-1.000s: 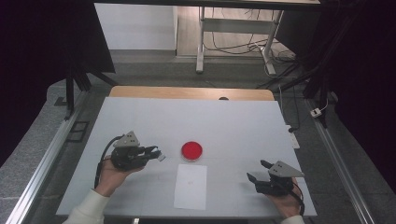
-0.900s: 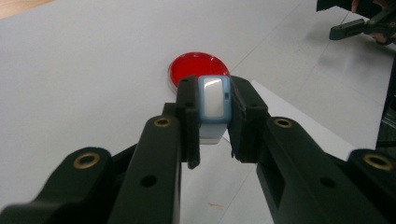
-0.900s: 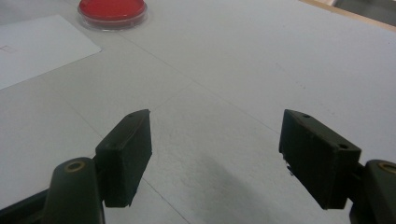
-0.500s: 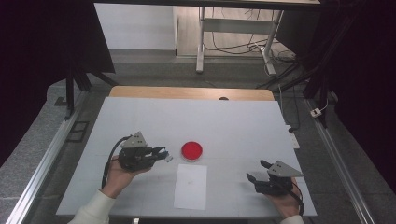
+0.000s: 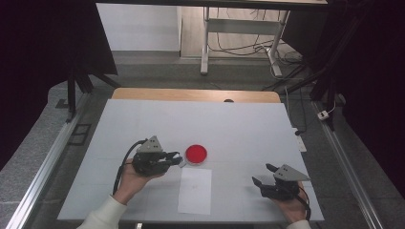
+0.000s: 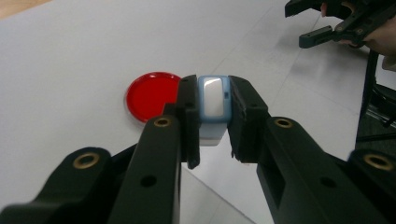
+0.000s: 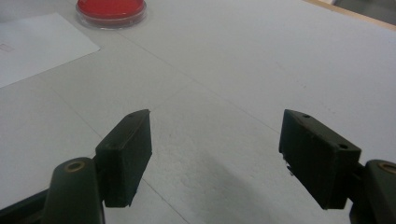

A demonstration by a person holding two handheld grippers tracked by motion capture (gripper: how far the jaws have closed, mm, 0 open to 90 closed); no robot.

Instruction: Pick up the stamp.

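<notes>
We see the left gripper (image 6: pixel 212 116) clamped on a small blue-and-white block (image 6: pixel 213 100), just beside the red dish (image 5: pixel 196 153). The right gripper (image 7: pixel 215 154) rests with jaws wide apart, holding nothing.

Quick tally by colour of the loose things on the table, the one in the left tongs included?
Red: 1, the round red dish
White: 1, the paper sheet
Light blue and white: 1, the small block clamped in the left tongs
Total: 3
</notes>
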